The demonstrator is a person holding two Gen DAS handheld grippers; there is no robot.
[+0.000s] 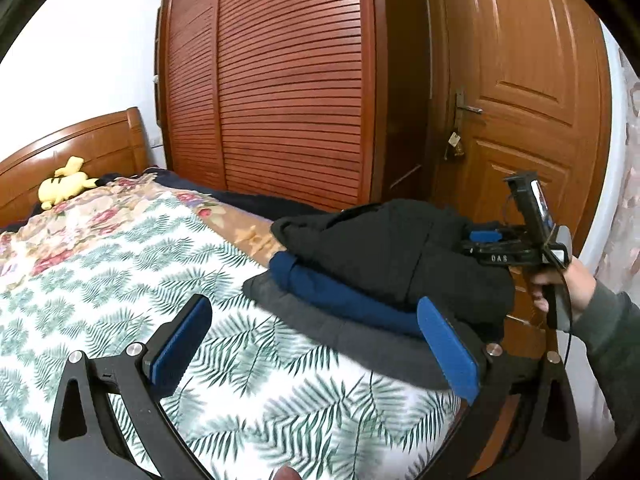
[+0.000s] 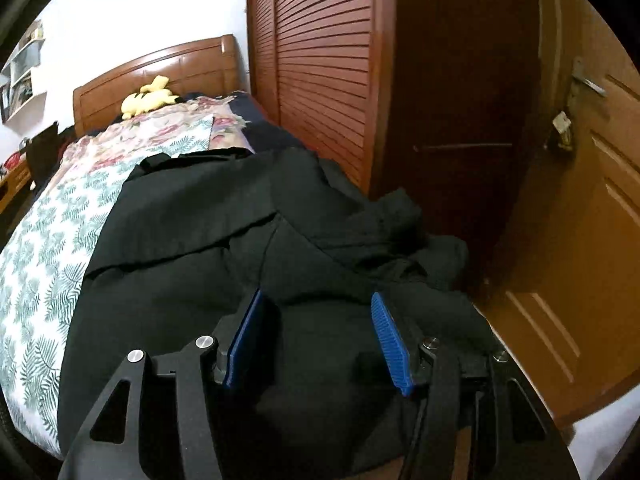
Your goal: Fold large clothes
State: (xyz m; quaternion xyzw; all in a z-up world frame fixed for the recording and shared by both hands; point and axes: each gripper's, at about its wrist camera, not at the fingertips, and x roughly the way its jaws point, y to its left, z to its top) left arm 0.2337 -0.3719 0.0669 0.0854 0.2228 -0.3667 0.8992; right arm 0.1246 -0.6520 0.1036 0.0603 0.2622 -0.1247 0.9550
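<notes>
Three garments stacked at the bed's corner, right of centre — one black garment (image 1: 392,248) on top, one blue garment (image 1: 340,296), one grey garment (image 1: 360,344). One yellow plush toy (image 1: 66,184) — upper left. Two hand-held grippers: left hand-held gripper (image 1: 320,344), right hand-held gripper (image 2: 320,340).

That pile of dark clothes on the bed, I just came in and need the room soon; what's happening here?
A person is folding clothes with two handheld grippers. A black garment lies on top of a folded navy blue garment and a dark grey garment, stacked at the edge of the leaf-print bed cover. The right gripper is open over the rumpled black fabric; the left gripper is open beside the stack, holding nothing.
</notes>
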